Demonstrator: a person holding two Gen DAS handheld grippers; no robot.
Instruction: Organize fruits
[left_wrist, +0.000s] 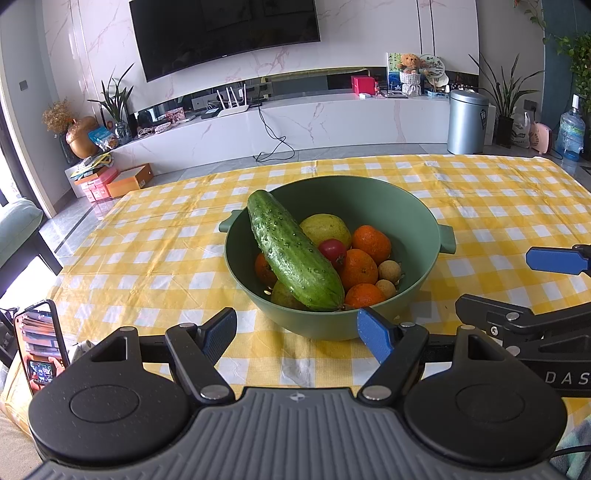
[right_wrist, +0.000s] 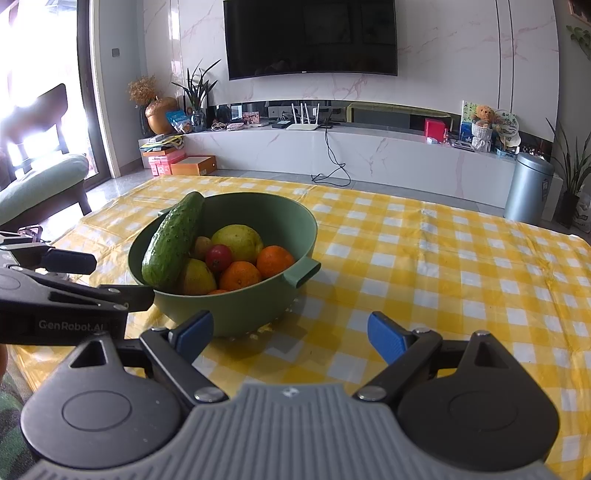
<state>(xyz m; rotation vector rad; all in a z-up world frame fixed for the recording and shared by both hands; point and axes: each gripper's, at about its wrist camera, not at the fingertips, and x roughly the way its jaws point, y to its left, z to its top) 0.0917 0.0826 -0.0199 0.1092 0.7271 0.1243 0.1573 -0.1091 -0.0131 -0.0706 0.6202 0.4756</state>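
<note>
On the checked tablecloth (left_wrist: 155, 251), a green bowl (left_wrist: 332, 195) holds fruit.

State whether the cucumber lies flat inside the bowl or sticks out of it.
Sticks out. The cucumber leans tilted on the other fruit, its far end rising above the rim of the green bowl.

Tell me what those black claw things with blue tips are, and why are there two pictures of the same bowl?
Those are two grabbing tools; a person holds one in each hand. Each carries a camera looking along its fingers, so you get two pictures: one from the left gripper, one from the right gripper. Both are open and hold nothing. On the yellow checked tablecloth sits a green bowl holding a cucumber that leans on its rim, oranges, a small red fruit and yellow-green fruit.
</note>
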